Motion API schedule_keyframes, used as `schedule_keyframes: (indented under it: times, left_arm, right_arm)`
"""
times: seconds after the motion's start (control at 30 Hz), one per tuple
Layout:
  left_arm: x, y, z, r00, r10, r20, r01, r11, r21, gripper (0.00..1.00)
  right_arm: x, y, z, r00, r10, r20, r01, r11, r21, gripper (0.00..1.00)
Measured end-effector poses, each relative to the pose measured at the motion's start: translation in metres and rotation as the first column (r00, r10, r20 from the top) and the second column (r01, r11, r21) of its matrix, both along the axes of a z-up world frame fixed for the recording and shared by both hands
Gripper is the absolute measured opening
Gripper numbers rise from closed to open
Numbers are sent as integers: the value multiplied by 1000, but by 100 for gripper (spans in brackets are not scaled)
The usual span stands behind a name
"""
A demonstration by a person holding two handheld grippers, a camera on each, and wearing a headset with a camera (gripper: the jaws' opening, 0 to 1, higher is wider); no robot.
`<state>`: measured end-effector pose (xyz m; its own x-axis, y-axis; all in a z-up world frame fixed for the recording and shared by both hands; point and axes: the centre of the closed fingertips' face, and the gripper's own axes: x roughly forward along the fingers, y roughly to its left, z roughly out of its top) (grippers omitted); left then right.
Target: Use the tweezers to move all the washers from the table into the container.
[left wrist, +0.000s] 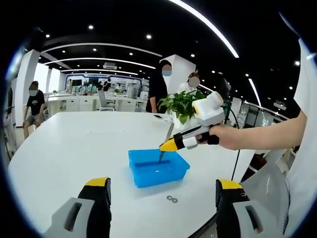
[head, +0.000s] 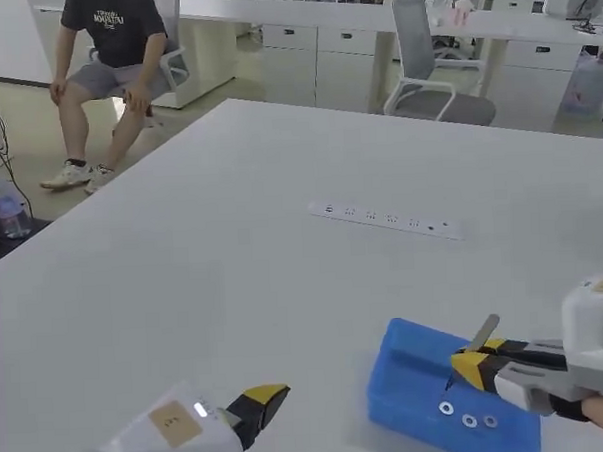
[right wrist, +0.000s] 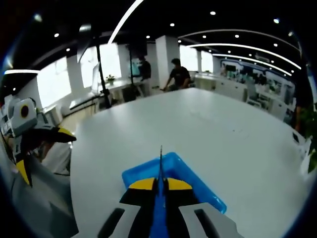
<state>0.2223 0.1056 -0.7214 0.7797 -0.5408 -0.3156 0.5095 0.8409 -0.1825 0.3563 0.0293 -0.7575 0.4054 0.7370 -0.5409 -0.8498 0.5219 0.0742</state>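
Washers (head: 469,420), three, lay in the blue container (head: 402,354), two loose washers (left wrist: 172,199) on the worktop (head: 284,287) beside it; my right gripper (head: 466,364), jaws clamped on the tweezers (head: 483,332), held them tip-down over it, presumably to drop one; my left gripper (head: 267,396), jaws apart, idled empty.

A broad white worktop (head: 232,239) carries a power strip (head: 386,220) toward one o'clock. Beyond it stand a grey office chair (head: 430,80) at one o'clock, a seated person (head: 109,54) at eleven, and white cabinets (head: 314,50) at twelve. Long ceiling light strips (left wrist: 208,27) glow overhead.
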Motion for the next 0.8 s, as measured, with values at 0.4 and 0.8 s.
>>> schedule_keyframes:
  times: [0.4,0.8]
  left_arm:
    - [-2,-5,-1,1000,-14,-1,14,1000,3,89]
    - [-3,-7,-3,1000,-24,-7,24,1000,2,89]
  right_arm:
    - [-17,-4,32,999,12,35,-14,999,50,3]
    - [-41,-9,32,999,42,2,-42,997,61,3]
